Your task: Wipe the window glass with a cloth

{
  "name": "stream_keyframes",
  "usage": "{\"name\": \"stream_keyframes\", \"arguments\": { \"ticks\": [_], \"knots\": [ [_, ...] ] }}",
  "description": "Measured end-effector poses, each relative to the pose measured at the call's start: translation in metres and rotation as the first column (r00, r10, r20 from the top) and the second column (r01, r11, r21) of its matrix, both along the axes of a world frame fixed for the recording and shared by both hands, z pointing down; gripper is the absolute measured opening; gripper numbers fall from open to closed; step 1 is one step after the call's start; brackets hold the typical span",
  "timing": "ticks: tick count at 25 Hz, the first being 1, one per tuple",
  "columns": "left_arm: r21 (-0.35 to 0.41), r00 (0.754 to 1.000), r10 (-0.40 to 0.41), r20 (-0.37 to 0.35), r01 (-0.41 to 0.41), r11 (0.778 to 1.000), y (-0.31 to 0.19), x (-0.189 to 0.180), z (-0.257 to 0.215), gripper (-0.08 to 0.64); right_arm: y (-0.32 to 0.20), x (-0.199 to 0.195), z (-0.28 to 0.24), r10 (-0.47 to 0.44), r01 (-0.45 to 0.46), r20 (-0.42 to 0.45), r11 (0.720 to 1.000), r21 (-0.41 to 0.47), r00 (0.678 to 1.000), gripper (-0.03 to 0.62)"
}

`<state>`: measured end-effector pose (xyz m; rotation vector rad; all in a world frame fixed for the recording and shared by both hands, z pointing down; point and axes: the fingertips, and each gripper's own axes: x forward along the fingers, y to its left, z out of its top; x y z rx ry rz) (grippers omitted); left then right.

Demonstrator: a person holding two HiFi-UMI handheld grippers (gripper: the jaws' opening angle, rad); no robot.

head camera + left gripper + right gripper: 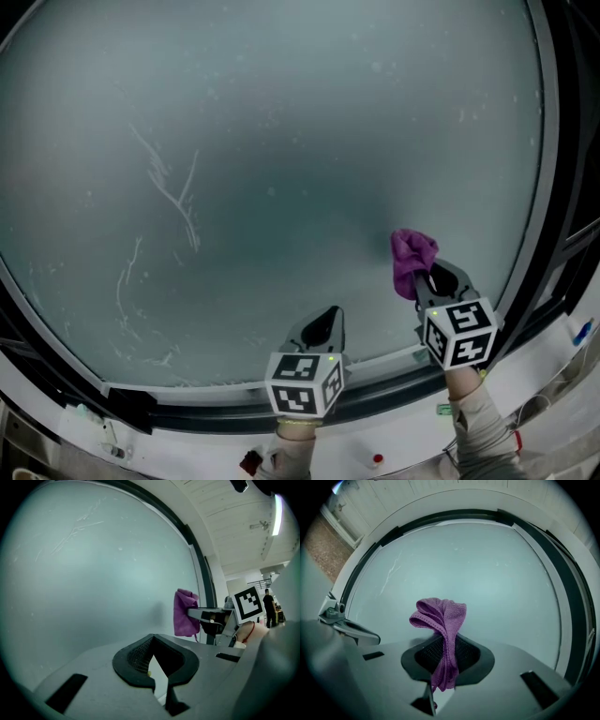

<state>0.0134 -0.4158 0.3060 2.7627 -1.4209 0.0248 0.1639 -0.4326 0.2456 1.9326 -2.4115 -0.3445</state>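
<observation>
**Cloth held at the glass, lower right**

The right gripper [427, 277] is clamped on a purple cloth [411, 261]. In the right gripper view the cloth [440, 615] runs down between the closed jaws, with a bunched fold standing above the tips and a thin tail hanging below them. In the head view the cloth sits right of centre in the lower half of the frame, in front of the glass [281, 141] and near its dark frame [553, 187]. Whether the cloth touches the pane cannot be told. In the left gripper view the cloth [185, 613] shows right of centre, hanging from the other gripper's tip.

The left gripper [330, 315] is at lower centre of the head view, just beside the right one and pointing at the bottom of the pane. Its own view shows the jaws [152, 641] drawn together at the tips with nothing between them.

The glass fills most of every view and looks hazy. Thin pale streaks [173, 192] cross its left half, and more faint marks lie toward the lower left. Each gripper carries a marker cube: the left cube [305, 382] at bottom centre, the right cube [459, 333] at lower right.
</observation>
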Motion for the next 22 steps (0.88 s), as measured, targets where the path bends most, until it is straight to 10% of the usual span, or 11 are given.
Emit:
{"name": "stream_keyframes", "arguments": {
  "ticks": [22],
  "knots": [
    [-0.026, 0.938, -0.346, 0.002, 0.346, 0.938, 0.022, -0.151, 0.010, 0.003, 0.006, -0.205, 0.036, -0.445, 0.443, -0.013, 0.895, -0.056, 0.896, 0.051]
  ]
}}
